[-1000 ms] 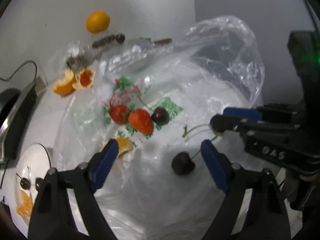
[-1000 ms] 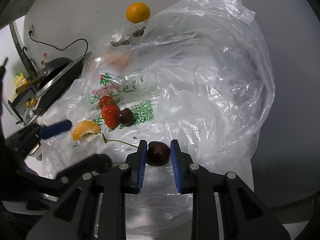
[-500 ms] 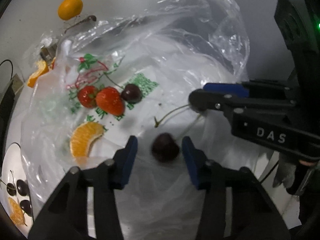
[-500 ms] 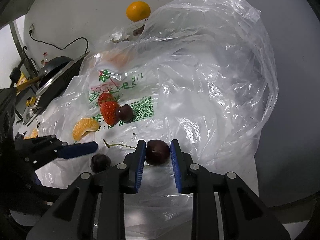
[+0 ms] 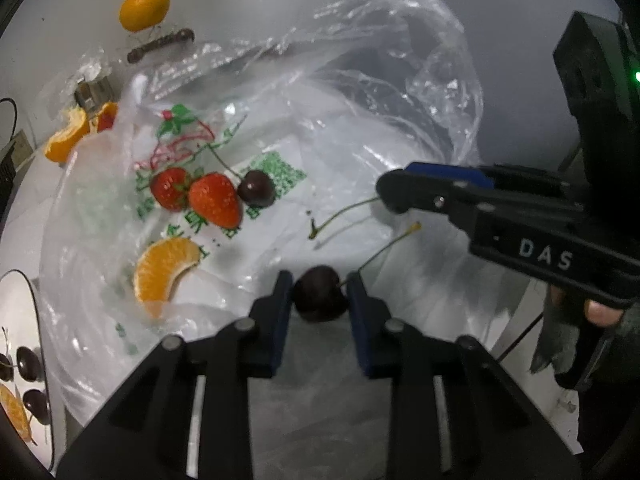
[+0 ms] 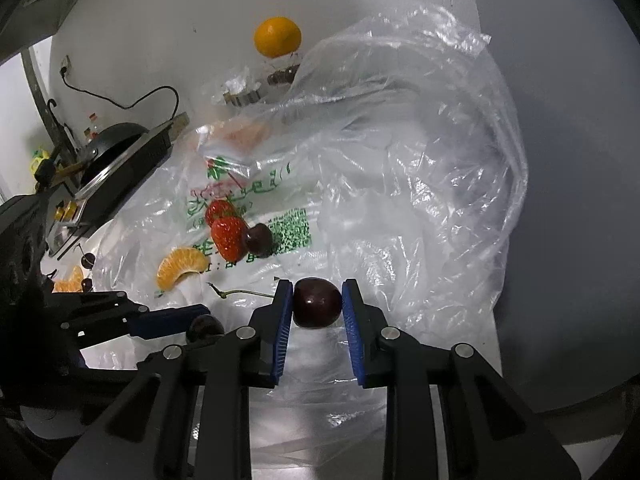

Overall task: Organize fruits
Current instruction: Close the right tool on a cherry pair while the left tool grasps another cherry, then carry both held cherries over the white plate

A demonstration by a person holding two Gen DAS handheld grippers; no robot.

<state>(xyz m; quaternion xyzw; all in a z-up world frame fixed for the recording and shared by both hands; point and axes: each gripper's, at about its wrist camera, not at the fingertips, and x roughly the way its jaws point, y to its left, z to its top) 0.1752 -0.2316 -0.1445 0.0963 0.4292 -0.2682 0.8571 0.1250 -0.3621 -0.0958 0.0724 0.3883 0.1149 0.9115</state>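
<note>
Left gripper [image 5: 319, 294] clamped on a dark cherry [image 5: 320, 298] at lower centre of the left wrist view, stem [image 5: 390, 244] slanting up to the right. Right gripper [image 6: 317, 304] likewise closed on a second cherry [image 6: 317, 302] at lower centre of its own view, stem [image 6: 240, 292] trailing left. Both held above a crumpled clear plastic bag [image 5: 360, 112] spread over the white tabletop [image 6: 160, 20]. Left of centre on the bag: two strawberries [image 5: 214, 200], a third cherry [image 5: 257, 188] touching them, an orange segment [image 5: 164, 268] below. Whole orange [image 6: 278, 37] in the upper part of the frame.
</note>
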